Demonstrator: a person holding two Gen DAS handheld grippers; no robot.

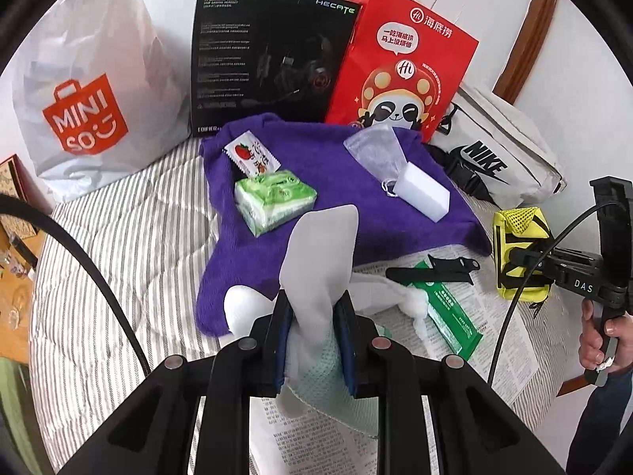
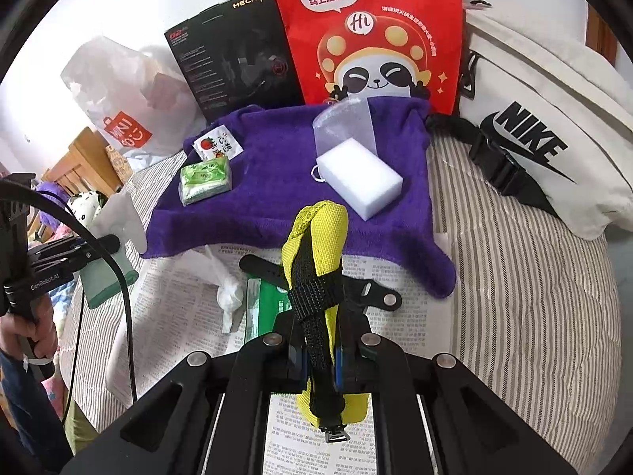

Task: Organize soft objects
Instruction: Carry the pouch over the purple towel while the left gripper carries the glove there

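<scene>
Striped bed cover with a towel and a newspaper spread on it

The grey-and-white striped bed cover (image 1: 130, 245) fills the middle of both views; a purple towel (image 1: 316, 182) lies at centre, a newspaper sheet (image 2: 178, 301) below it, a white Nike bag (image 2: 534, 150) at right, and a Miniso bag (image 1: 91, 91), a black box (image 1: 269, 55) and a red paper bag (image 1: 399, 63) stand along the top.

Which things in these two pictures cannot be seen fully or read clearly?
- Left wrist view: the white-and-mint cloth is partly hidden by the left gripper holding it.
- Right wrist view: the green packet is partly covered by the yellow pouch.
- Both views: the newspaper print is too small to read.
- Left wrist view: the wooden furniture is cut off by the edge.
</scene>
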